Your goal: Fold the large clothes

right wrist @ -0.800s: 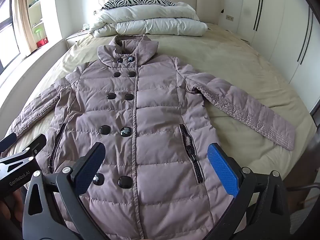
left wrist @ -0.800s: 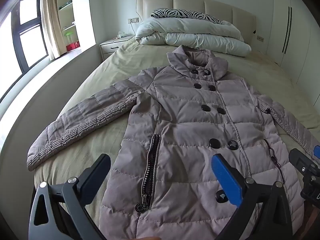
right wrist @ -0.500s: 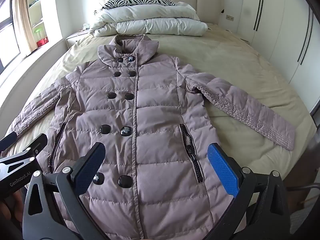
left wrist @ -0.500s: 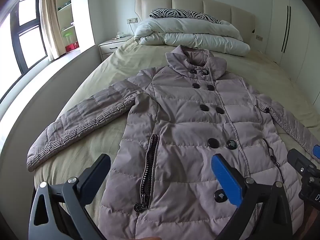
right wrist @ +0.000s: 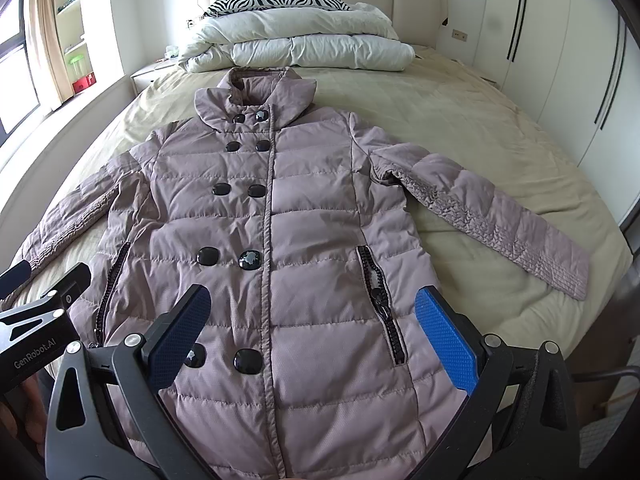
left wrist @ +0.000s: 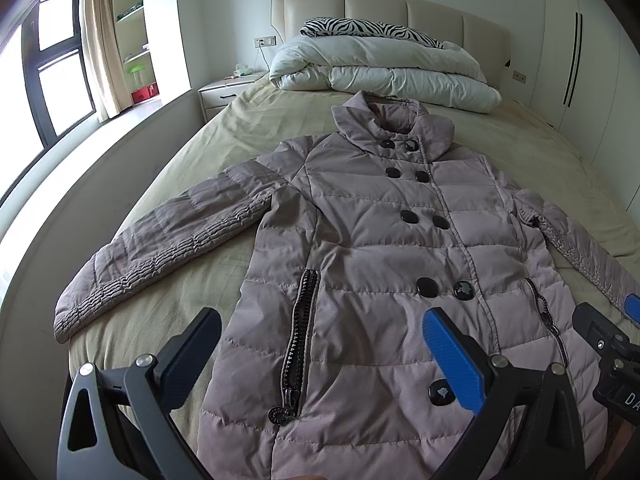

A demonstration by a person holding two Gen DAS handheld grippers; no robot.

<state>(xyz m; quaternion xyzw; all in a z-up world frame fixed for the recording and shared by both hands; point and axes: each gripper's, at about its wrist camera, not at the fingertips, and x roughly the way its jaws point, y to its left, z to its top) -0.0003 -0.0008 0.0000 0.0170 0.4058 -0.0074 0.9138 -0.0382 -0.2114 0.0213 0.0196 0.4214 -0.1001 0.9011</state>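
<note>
A mauve quilted puffer coat (left wrist: 380, 248) lies flat and face up on the bed, buttoned, collar toward the headboard, both sleeves spread out to the sides. It also shows in the right wrist view (right wrist: 304, 216). My left gripper (left wrist: 320, 344) is open and empty, held above the coat's lower left part near the zip pocket (left wrist: 298, 336). My right gripper (right wrist: 312, 328) is open and empty above the coat's lower front. Each gripper shows at the edge of the other's view: the right one (left wrist: 612, 344) and the left one (right wrist: 44, 292).
The bed (right wrist: 480, 128) has a beige cover. A folded white duvet (right wrist: 304, 50) and a zebra pillow (right wrist: 280, 0) lie at the headboard. A nightstand (left wrist: 224, 94), window and shelves are on the left, wardrobe doors (right wrist: 560, 60) on the right.
Both grippers stay open and almost still. The left view has shifted very slightly, so the coat sits a touch lower and to the left in it.
</note>
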